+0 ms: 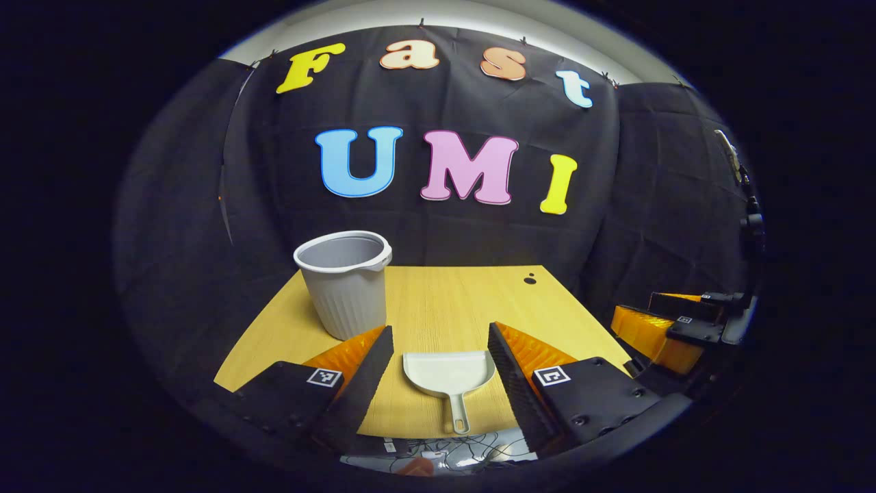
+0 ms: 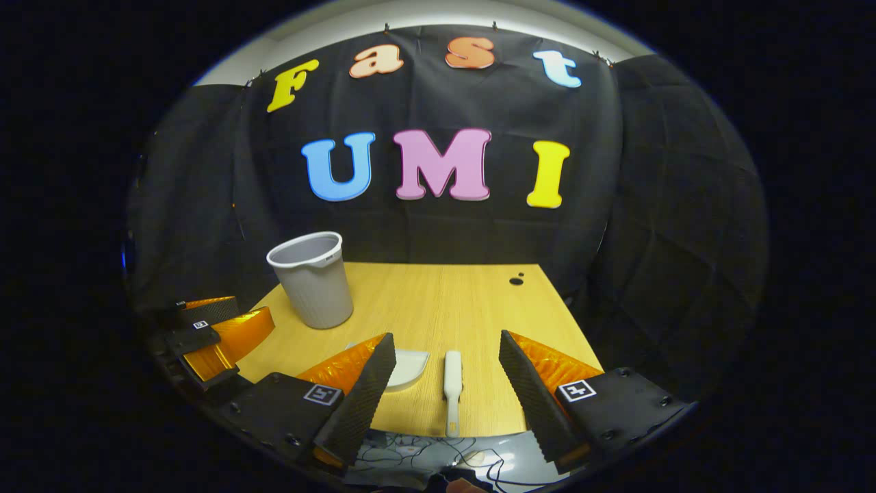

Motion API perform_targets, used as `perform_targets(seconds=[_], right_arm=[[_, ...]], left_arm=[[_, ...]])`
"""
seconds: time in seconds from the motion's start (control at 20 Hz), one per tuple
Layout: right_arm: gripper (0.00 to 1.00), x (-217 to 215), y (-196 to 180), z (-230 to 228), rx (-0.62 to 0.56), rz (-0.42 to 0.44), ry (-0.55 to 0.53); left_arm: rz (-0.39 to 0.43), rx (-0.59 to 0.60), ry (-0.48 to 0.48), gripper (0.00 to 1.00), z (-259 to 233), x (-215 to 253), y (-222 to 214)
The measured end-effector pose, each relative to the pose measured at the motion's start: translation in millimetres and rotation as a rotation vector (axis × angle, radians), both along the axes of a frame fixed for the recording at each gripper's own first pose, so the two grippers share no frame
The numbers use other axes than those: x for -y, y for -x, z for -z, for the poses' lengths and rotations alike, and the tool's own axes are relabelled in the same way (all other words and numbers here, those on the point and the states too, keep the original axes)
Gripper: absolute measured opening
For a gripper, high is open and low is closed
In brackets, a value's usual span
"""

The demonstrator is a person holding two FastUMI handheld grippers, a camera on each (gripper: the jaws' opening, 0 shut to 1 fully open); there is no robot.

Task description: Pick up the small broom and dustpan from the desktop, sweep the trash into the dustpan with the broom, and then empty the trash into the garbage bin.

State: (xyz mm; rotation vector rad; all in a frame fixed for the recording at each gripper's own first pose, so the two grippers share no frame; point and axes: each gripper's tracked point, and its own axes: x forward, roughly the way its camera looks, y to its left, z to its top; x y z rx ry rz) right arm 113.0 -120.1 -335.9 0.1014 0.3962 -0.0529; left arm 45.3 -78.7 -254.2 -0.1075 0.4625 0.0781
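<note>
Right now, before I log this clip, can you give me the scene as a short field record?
stage: nothing picked up yet
left hand-held gripper: open, dustpan lying between its fingers
right hand-held gripper: open, broom lying between its fingers
bin: upright, far left of desk
trash: small dark bits near far edge

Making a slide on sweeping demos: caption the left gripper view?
Open left gripper poised over a white dustpan on the wooden desk, grey bin behind.
</note>
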Motion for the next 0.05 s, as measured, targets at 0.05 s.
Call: perform_targets(seconds=[0.05], right_arm=[[0.99,-3.4,1.4,-15.0,0.037,0.003,-0.007]], left_arm=[[-0.025,0.033,0.008,0.84,-9.8,-4.4,5.5]])
